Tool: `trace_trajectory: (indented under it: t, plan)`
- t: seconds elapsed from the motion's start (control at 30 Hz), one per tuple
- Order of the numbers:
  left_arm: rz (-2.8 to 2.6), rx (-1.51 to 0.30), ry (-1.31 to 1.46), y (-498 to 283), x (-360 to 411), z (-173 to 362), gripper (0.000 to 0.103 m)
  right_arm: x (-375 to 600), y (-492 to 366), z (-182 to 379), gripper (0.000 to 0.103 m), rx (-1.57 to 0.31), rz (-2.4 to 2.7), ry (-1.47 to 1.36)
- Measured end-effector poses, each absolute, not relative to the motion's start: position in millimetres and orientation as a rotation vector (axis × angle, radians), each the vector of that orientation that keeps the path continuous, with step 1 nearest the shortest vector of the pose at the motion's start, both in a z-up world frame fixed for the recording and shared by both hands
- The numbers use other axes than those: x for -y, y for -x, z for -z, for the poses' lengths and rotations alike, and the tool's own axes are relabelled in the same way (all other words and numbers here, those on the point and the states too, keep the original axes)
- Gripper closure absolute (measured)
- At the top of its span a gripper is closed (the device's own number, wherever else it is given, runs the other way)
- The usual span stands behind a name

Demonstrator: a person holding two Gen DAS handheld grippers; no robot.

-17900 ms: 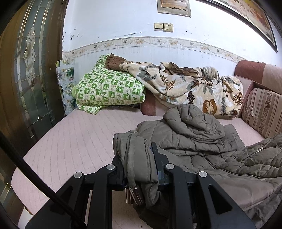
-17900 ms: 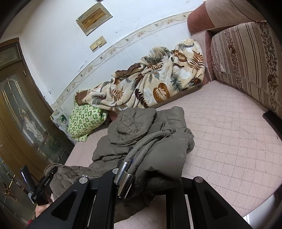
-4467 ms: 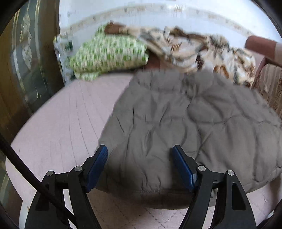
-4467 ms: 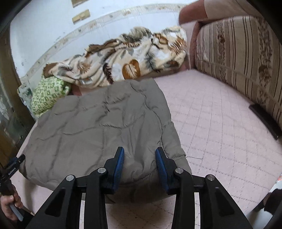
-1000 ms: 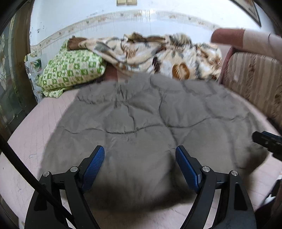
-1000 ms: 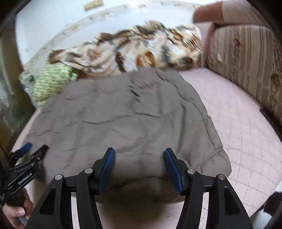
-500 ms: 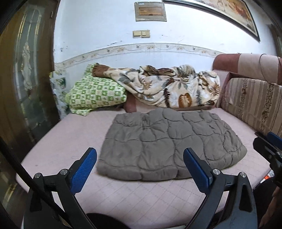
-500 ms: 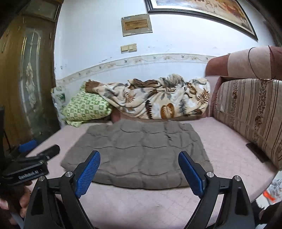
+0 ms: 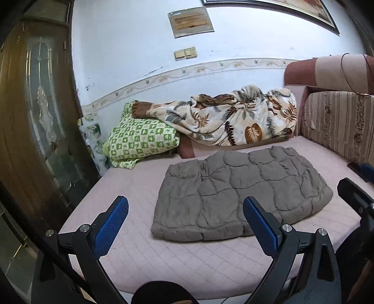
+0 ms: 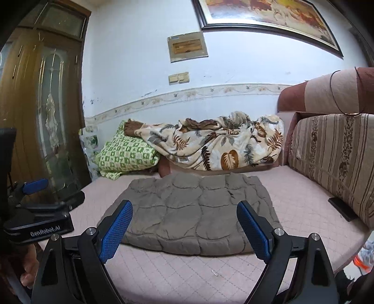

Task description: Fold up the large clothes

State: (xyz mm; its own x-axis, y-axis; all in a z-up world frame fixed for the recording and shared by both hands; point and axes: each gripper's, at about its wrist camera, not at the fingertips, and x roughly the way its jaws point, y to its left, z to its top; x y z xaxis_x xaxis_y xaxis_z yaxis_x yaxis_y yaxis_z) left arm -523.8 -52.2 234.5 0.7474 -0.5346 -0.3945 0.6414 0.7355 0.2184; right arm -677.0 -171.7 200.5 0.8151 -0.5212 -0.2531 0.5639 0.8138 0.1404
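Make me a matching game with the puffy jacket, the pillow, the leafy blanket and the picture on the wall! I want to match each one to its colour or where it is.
Things:
1. puffy jacket
2. pillow
3. leafy blanket
4. picture

Descriptions:
A. green and white checks
B. hangs high on the wall in a dark frame
C. grey-brown, folded flat on the pink bed
D. cream with brown leaves, bunched against the wall

Pairs: 1-C, 2-A, 3-D, 4-B

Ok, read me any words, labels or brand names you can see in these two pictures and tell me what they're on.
"GenRobot.AI": white lettering on the black body of the left gripper, seen in the right wrist view.
Beige framed wall plaque: its lines are too blurred to read.
No other text is legible.
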Motion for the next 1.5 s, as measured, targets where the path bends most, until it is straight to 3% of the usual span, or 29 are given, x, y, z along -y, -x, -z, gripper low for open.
trace_trajectory:
  t: [0.5,0.97,1.5]
  plan:
    - [0.596,-0.357,-0.395,487.5,58.8,-217.1,0.005,180.8,630.0,-168.9,0.009,-0.335,0.508,-0.205]
    - [0.647,-0.503,-0.380,465.8,72.4,-183.8,0.005,181.6,627.5,-159.6,0.009,-0.379,0.535,-0.198]
    - [0.628,-0.532,-0.395,458.5,75.8,-169.1,0.005,184.1,619.6,-147.6,0.009,-0.427,0.537,-0.197]
